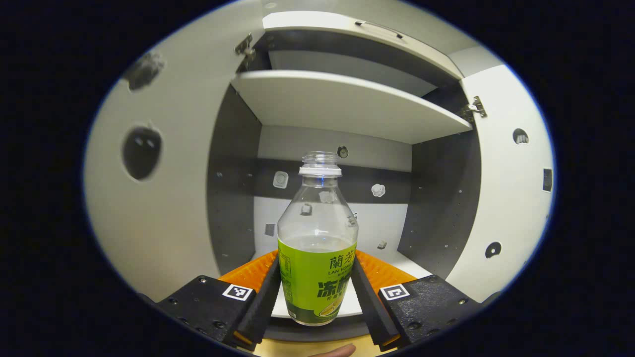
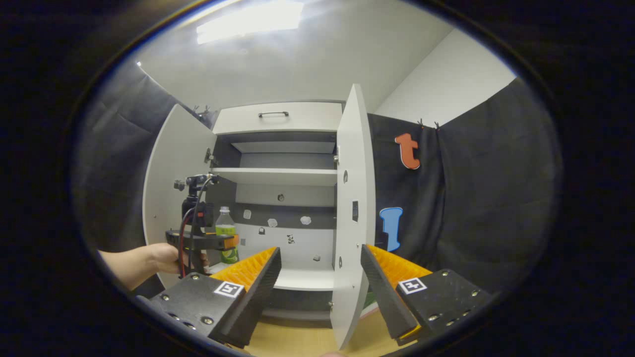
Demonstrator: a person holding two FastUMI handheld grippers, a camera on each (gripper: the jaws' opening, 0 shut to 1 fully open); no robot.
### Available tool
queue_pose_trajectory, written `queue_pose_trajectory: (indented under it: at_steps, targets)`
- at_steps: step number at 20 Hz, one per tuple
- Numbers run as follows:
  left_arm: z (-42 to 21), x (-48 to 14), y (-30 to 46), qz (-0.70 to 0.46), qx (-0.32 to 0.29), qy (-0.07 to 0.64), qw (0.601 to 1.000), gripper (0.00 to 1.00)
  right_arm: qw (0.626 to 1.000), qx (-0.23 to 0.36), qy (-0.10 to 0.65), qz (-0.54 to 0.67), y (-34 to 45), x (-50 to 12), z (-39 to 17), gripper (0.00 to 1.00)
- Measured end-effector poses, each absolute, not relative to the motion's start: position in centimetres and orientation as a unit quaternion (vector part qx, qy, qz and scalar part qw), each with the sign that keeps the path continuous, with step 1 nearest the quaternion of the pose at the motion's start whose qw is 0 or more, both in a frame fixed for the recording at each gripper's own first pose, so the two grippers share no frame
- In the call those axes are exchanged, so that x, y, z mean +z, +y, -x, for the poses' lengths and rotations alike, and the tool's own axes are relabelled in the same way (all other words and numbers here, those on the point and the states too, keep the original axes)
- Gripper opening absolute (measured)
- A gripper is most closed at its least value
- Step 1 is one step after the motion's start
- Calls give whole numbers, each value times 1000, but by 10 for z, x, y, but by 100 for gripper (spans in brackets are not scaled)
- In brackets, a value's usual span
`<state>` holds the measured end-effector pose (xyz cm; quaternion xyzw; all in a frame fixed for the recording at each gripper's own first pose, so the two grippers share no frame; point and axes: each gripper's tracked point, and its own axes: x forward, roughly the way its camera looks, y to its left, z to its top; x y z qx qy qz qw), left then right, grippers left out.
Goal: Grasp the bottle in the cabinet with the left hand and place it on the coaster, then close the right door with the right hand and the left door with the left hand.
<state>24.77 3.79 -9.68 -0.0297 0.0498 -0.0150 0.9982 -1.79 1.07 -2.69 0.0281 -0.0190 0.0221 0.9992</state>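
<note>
Closest to you in the left gripper view, your left gripper has its two ribbed fingers pressed against either side of the clear plastic bottle with the green label; it is clamped on the label band. The bottle stands upright, uncapped, its white neck ring showing, and holds a little clear liquid whose level sits just at the label's top edge. Its base is at the front edge of the white lower shelf of the cabinet, with a strip of pale wooden counter below.

Beyond the bottle, the cabinet's inside has dark grey speckled side walls and a back panel banded white and dark, dotted with small pale stickers. A smooth white upper shelf spans it above, and higher up is a white drawer front with a slim dark handle.

In the right gripper view, your right gripper hangs wide open with nothing between its fingers, back from the cabinet. The flat white right door stands open edge-on just ahead, and the left door is swung wide. Farther off, a hand holds the left gripper at the bottle in the lower compartment.
</note>
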Motion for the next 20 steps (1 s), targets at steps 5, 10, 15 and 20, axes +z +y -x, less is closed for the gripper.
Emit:
queue_pose_trajectory:
  at_steps: [5, 10, 15, 20]
  targets:
    - [-170, -70, 46, 26, -9, 46, 999, 78, 997, 48, -19, -49, 8, -32, 49, 98]
    - [-111, -61, 37, 11, -20, 42, 999, 78, 997, 42, -19, -66, -1, -38, 58, 98]
    - [-63, -84, 6, 33, -26, 46, 998, 78, 994, 58, -48, -75, 9, -25, 59, 98]
    - [-33, -143, -13, 51, -27, 66, 996, 79, 995, 55, -48, -69, 19, -34, 51, 98]
